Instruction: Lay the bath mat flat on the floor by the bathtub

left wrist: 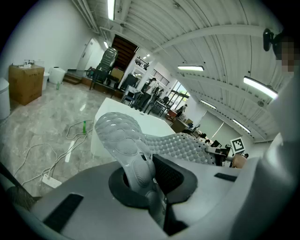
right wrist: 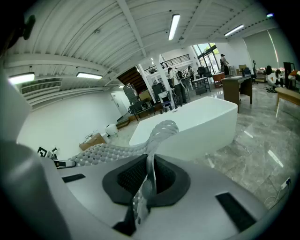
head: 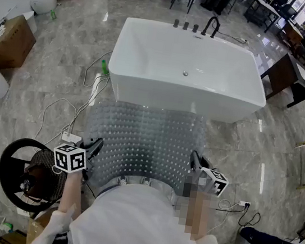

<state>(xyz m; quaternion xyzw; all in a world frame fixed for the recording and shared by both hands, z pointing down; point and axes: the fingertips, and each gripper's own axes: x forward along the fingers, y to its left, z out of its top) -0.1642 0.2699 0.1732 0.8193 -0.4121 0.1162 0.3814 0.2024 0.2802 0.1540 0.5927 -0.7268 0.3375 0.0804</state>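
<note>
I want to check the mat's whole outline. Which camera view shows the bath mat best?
The head view: nearly the whole bath mat shows, spread before the bathtub. The left gripper view shows only a corner pinched in the left tongs, the rest foreshortened; the right gripper view only a folded edge in the right tongs.

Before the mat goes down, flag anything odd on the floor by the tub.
White cables trail loose across the floor left of the bathtub, and a green bottle sits by its corner. The bath mat shows no damage.

A showroom-like hall: freestanding bathtub, loose toilets and office desks on marble floor.
</note>
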